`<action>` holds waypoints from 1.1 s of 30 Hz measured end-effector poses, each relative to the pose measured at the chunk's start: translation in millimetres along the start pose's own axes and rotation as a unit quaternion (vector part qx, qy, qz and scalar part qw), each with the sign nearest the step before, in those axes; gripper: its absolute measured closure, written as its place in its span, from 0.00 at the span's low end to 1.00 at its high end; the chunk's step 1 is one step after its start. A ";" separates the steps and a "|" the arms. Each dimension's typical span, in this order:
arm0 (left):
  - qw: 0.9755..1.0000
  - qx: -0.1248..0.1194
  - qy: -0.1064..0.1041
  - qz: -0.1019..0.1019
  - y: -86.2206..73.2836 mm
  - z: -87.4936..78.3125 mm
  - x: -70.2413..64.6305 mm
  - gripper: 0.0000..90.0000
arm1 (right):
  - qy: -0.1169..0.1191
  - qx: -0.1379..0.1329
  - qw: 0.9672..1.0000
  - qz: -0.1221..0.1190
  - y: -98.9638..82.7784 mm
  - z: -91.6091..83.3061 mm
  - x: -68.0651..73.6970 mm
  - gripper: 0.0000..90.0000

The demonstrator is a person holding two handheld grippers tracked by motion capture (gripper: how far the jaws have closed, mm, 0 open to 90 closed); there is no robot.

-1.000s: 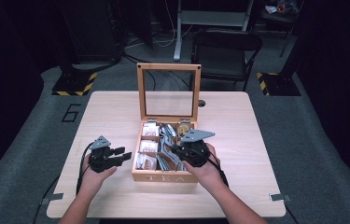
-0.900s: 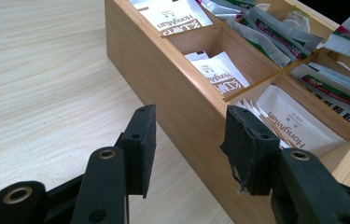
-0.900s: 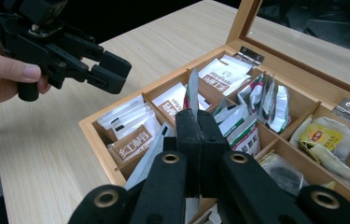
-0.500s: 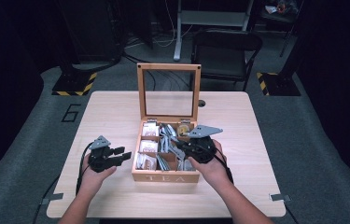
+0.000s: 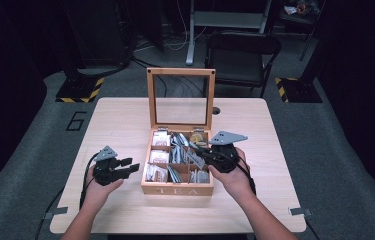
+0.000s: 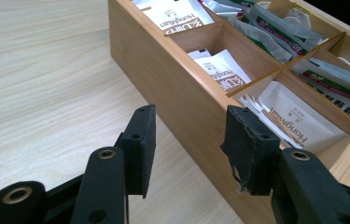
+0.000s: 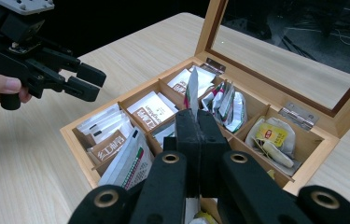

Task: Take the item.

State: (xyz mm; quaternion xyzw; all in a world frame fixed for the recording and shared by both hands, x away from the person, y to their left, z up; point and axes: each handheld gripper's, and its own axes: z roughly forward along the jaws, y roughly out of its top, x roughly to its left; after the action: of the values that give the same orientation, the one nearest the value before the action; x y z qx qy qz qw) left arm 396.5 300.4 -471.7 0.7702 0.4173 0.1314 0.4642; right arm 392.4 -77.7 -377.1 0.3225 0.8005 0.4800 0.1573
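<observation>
The right gripper (image 7: pixel 196 140) is clamped on a tea sachet (image 7: pixel 192 91), held edge-on above the middle compartments of the wooden tea box (image 5: pixel 177 190), so its print cannot be read and its lower end is hidden between the pads. The left gripper (image 6: pixel 189 140), jaws apart and holding nothing, sits just beside the box's left wall, whose base is cut off there

Table brightly lit from above, surroundings dark, high view soft
</observation>
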 end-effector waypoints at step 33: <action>1.000 -0.013 0.005 -0.011 3.0 0.4 2.9 0.59 | -0.086 -0.009 0.996 0.025 -12.8 -38.4 -45.0 1.00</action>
State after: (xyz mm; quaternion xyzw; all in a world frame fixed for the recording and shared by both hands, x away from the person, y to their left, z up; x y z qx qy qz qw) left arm 400.1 301.6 -470.0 0.7587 0.4268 0.1353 0.4733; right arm 399.6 -137.7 -372.0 0.3812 0.7715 0.4613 0.2163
